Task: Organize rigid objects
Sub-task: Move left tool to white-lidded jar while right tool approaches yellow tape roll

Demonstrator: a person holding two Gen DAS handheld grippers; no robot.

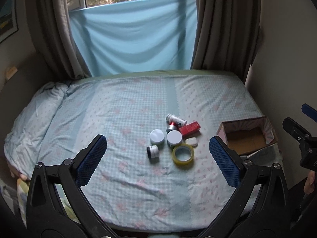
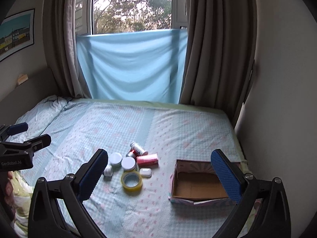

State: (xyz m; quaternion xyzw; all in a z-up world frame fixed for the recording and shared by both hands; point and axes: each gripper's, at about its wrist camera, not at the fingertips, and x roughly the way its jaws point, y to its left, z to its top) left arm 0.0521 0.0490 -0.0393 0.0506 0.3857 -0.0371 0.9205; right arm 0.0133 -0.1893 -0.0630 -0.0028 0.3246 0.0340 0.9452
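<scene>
**First pick: take the outermost piece, carry it right to the box**

Both pairs of blue-padded fingers stand spread wide with nothing between them. The left gripper [image 1: 158,158] hangs above the near part of the bed, its gap framing the cluster; the right gripper [image 2: 158,175] hangs nearer the box.

The pieces lie bunched mid-bed on the pale blue checked bedsheet [image 1: 122,194]: a yellow roll of clear tape [image 1: 183,155] nearest, a small dark jar with white label [image 1: 152,152] to its left, two white-lidded round tubs [image 1: 157,136] behind, touching a small white rounded case [image 2: 145,172], a red rectangular carton [image 1: 189,128] and a white bottle lying on its side [image 1: 176,119].

The open pink-patterned cardboard box [image 2: 198,184] sits apart to the right, empty inside.

As a judgement, start with the tape or the dark jar: both sit at the cluster's edge, so the fingers can straddle them without nudging neighbours. Come down vertically, since soft bedding yields and round tubs may roll.
</scene>
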